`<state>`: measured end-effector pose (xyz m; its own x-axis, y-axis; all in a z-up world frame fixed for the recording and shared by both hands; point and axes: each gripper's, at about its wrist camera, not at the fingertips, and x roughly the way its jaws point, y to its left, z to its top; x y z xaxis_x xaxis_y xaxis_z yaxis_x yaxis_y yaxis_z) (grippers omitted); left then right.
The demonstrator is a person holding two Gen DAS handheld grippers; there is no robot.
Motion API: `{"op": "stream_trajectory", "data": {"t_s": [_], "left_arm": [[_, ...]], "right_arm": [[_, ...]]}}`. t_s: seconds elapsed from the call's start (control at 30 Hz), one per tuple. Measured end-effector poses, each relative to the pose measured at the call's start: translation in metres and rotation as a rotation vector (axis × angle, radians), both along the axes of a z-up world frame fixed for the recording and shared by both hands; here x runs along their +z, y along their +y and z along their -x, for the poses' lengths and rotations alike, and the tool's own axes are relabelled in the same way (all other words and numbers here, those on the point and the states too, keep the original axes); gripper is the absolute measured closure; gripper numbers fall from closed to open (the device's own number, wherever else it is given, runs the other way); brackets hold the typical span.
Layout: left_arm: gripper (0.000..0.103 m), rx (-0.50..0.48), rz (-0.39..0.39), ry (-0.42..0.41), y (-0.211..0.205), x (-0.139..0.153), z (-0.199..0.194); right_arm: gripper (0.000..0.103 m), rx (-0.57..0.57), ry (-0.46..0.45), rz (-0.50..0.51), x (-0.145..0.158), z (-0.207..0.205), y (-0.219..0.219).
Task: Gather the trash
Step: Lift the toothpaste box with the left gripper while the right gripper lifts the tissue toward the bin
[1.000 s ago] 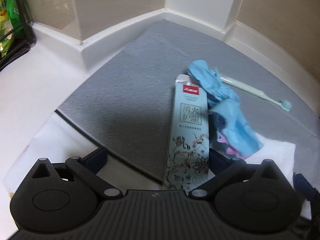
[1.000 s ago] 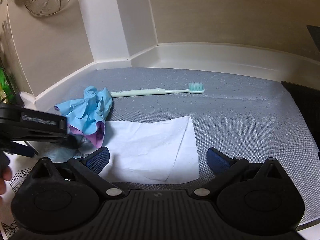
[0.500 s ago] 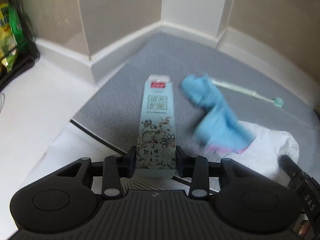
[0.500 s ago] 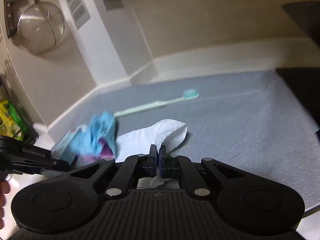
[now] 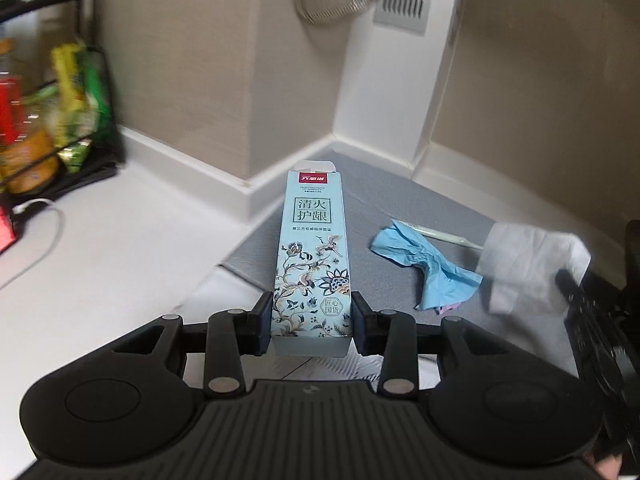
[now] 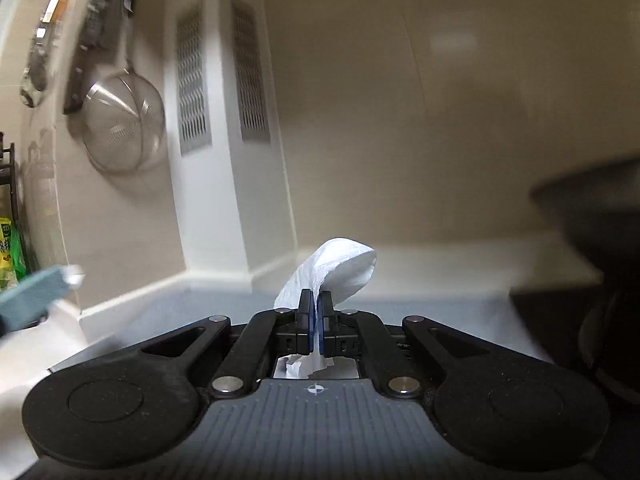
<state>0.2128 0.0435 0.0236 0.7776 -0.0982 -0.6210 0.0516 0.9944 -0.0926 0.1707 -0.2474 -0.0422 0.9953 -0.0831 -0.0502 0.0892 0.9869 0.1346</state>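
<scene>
My left gripper (image 5: pixel 312 320) is shut on a light blue toothpaste box (image 5: pixel 314 256) with a flower print and holds it raised above the grey mat (image 5: pixel 384 188). My right gripper (image 6: pixel 315 320) is shut on a white paper tissue (image 6: pixel 340 270), which hangs lifted off the mat; the tissue also shows in the left wrist view (image 5: pixel 528 256). A crumpled blue wrapper (image 5: pixel 428 264) lies on the mat to the right of the box. A pale green toothbrush (image 5: pixel 448 237) lies behind it, partly hidden. The box end shows blurred in the right wrist view (image 6: pixel 32 300).
A white counter (image 5: pixel 100 248) lies left of the mat, with a black rack of packets (image 5: pixel 60 128) at its far left. A metal strainer (image 6: pixel 124 124) hangs on the wall beside vent grilles (image 6: pixel 192 80). A dark object (image 6: pixel 600 216) stands at the right.
Both grippers closed, the left on the box and the right on the tissue, and both have lifted their loads off the mat. The blue wrapper shifted as the box came up.
</scene>
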Motion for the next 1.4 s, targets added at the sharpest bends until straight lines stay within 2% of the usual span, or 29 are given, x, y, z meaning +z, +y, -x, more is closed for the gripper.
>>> {"op": "stream_trajectory", "data": {"t_s": [0.1, 0.2, 0.27, 0.33, 0.4, 0.5, 0.63, 0.73, 0.9, 1.17, 1.23, 1.4], "left_arm": [[0.060, 0.015, -0.002, -0.043, 0.023, 0.014, 0.038], [0.060, 0.032, -0.024, -0.086, 0.042, 0.021, 0.080], [0.060, 0.040, -0.022, -0.100, 0.056, 0.022, 0.107], [0.060, 0.046, -0.015, -0.094, 0.068, 0.018, 0.130], [0.060, 0.054, -0.012, -0.090, 0.077, 0.011, 0.153], [0.060, 0.069, -0.013, -0.086, 0.090, -0.002, 0.188], [0.060, 0.077, -0.051, -0.095, 0.100, -0.025, 0.233], [0.060, 0.072, -0.072, -0.076, 0.102, -0.046, 0.260], [0.060, 0.047, -0.098, -0.029, 0.095, -0.084, 0.293], [0.060, -0.008, -0.128, 0.073, 0.081, -0.138, 0.323], [0.060, -0.018, -0.158, 0.080, 0.077, -0.146, 0.328], [0.060, -0.036, -0.158, 0.114, 0.075, -0.156, 0.329]], "right_arm": [[0.101, -0.039, -0.031, 0.072, 0.010, 0.011, 0.008], [0.101, 0.001, -0.023, 0.036, 0.032, 0.035, 0.015], [0.101, 0.036, -0.062, 0.065, 0.046, 0.061, 0.026], [0.101, 0.074, -0.112, 0.123, 0.055, 0.090, 0.039], [0.101, 0.124, -0.123, 0.140, 0.060, 0.116, 0.048], [0.101, 0.200, -0.091, 0.137, 0.065, 0.152, 0.056], [0.101, 0.271, -0.057, 0.148, 0.064, 0.206, 0.068], [0.101, 0.341, -0.002, 0.144, 0.056, 0.241, 0.079], [0.101, 0.424, 0.115, 0.158, 0.025, 0.289, 0.101], [0.100, 0.495, 0.380, 0.139, -0.037, 0.319, 0.132], [0.100, 0.506, 0.411, 0.156, -0.047, 0.322, 0.139], [0.100, 0.518, 0.429, 0.190, -0.052, 0.322, 0.147]]}}
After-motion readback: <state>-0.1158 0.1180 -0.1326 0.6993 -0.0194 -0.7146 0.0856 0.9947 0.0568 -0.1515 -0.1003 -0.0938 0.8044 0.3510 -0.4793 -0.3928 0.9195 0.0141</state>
